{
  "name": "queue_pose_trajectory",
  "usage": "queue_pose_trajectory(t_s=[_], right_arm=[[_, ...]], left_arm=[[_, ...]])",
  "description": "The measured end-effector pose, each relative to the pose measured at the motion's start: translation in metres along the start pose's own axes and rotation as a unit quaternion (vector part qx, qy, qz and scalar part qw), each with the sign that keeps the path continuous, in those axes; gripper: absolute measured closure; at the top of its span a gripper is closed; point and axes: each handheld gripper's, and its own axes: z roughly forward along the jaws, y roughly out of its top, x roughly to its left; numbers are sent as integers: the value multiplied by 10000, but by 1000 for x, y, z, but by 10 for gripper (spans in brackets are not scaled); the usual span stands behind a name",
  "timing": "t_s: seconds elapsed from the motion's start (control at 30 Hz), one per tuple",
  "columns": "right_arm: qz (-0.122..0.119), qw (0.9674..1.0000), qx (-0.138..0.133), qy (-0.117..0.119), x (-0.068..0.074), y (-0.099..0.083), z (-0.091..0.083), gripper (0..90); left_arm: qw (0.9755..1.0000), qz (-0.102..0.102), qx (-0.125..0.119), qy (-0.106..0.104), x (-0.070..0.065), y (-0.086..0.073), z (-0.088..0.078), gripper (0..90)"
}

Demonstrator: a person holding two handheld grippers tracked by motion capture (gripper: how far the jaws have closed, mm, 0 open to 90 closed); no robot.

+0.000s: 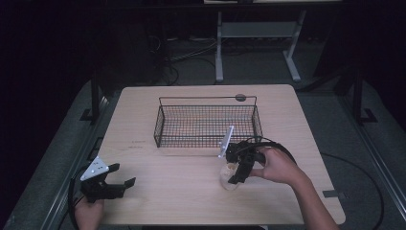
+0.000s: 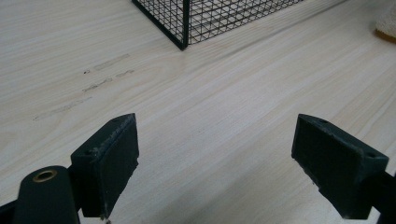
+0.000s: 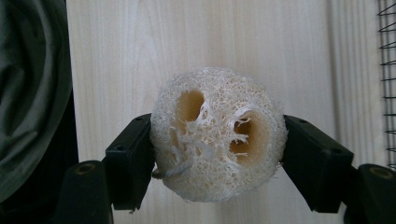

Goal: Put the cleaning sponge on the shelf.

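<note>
Loofah fibre bulges between the two black jaws of the right tongs [image 3: 217, 154], which are clamped on a round slice of loofah [image 3: 218, 135]; in the right gripper view both pads press into its flanks, and the cut face with its hollow chambers looks straight at the camera. In the high view the right tongs [image 1: 233, 178] point down at the worktop [image 1: 182, 184], with the pale loofah [image 1: 229, 175] at their tip, low over the wood or resting on it, which cannot be told. The person's right hand [image 1: 275, 165] wraps the tool body, a grey plate stands up from it on the basket side, and its black cable loops over the hand. Just beyond the loofah stands a black wire basket [image 1: 207, 125], near the middle of the worktop, its near wall close to the tongs but apart from them. The left tongs [image 1: 123, 175] sit well apart at the near left corner of the worktop, held by the left hand [image 1: 89, 211] at the edge, with a grey three-cornered plate on top. In the left gripper view the left tongs [image 2: 215, 158] have their jaws spread wide over bare wood with nothing between them, and a corner of the wire basket [image 2: 184, 28] rises farther off.
</note>
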Motion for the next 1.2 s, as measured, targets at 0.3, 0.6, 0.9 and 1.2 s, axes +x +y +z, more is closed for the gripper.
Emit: queue_pose_trajectory(t_s=[0.3, 0.6, 0.9, 1.2], right_arm=[[-134, 9999, 14, -15, -7, 22, -16, 292], [-91, 9999, -29, -42, -26, 38, -34, 292], [75, 9999, -92, -3, -48, 46, -40, 292], [133, 9998, -79, -98, -63, 56, -52, 292]], left_arm=[[10000, 14, -12, 5, 0, 0, -1, 137], [10000, 31, -7, 0, -1, 0, 0, 137], [10000, 8, -10, 12, 0, -1, -2, 137], [10000, 29, -3, 13, 0, 0, -2, 137]])
